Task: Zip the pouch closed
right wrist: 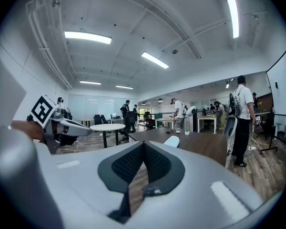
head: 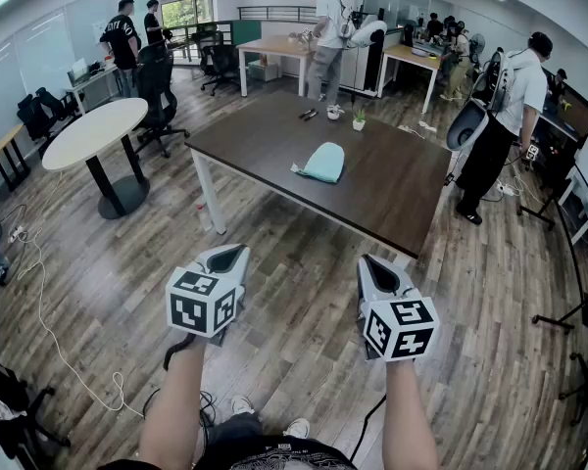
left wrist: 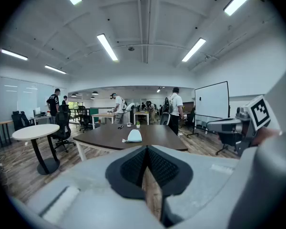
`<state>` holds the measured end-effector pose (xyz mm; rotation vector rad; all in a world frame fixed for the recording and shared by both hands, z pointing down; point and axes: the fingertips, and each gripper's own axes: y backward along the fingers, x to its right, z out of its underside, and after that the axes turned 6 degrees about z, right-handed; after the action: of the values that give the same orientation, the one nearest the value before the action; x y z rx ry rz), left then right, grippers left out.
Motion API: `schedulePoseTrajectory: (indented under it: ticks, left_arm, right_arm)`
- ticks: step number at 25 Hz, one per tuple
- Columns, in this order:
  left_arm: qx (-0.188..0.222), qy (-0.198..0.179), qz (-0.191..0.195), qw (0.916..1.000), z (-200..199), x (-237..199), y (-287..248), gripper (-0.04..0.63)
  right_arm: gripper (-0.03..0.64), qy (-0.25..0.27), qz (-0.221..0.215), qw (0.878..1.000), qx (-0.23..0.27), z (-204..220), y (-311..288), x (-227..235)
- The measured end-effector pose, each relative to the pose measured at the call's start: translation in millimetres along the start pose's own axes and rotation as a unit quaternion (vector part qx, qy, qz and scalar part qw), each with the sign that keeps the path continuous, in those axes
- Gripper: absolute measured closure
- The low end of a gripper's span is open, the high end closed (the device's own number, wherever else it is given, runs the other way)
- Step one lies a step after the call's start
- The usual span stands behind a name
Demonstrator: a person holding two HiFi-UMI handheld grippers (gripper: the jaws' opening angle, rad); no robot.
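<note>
While the left tool (head: pixel 227 255) and the right tool (head: pixel 375 268) hang side by side over the wooden floor (head: pixel 304 302), short of the bench (head: pixel 392 179), the pale teal pouch (head: pixel 323 162) lies flat near the middle of the dark top, ahead of both and well apart from them. Left tool: jaws together, nothing between. Right tool: jaws together, nothing between. Floor planks lie between the tools and the near bench edge. Farther back on the bench are a small potted plant (head: pixel 359 118) and two dark items (head: pixel 308 115), apart from the pouch. A white round table (head: pixel 93 130) stands to the left. A person (head: pixel 505 106) stands at the bench's right end.
</note>
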<state>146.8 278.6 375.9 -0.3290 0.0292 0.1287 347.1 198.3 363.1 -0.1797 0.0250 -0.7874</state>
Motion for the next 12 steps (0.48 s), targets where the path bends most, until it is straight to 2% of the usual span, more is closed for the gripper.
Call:
schedulePoseTrajectory:
  ticks: [7, 12]
  left_arm:
    - [-0.012, -0.003, 0.007, 0.9999, 3.5, 6.7, -0.8, 0.594]
    - [-0.015, 0.002, 0.012, 0.9998, 4.4, -3.6, -8.0, 0.594]
  right_arm:
    - [0.617, -0.016, -0.004, 1.000, -0.004, 4.0, 0.8, 1.0]
    - [0.615, -0.015, -0.006, 1.000, -0.006, 8.0, -8.6, -4.9]
